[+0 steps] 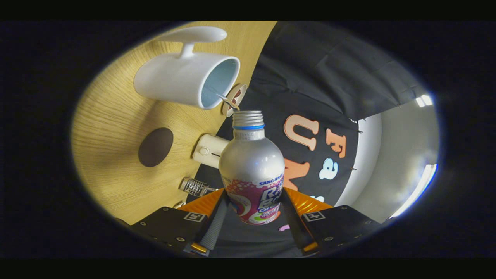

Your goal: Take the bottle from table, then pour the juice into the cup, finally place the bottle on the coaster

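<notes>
My gripper [254, 211] is shut on a silver bottle [252, 162] with a pink and white label, both fingers pressing its lower body. The whole view is rolled sideways, so the bottle is tipped toward the white cup [186, 75]. The bottle's open threaded mouth [248, 115] sits right at the cup's rim, and a thin stream [226, 101] runs from it into the cup's pale blue inside. The dark brown round coaster [155, 147] lies on the wooden table [108, 128], beside the bottle and a short way from the cup.
A small cream cylinder [209, 150] stands near the table edge beside the bottle. A small clear ribbed item [195, 186] lies just by my left finger. A round tin or lid [235, 99] shows behind the cup's rim.
</notes>
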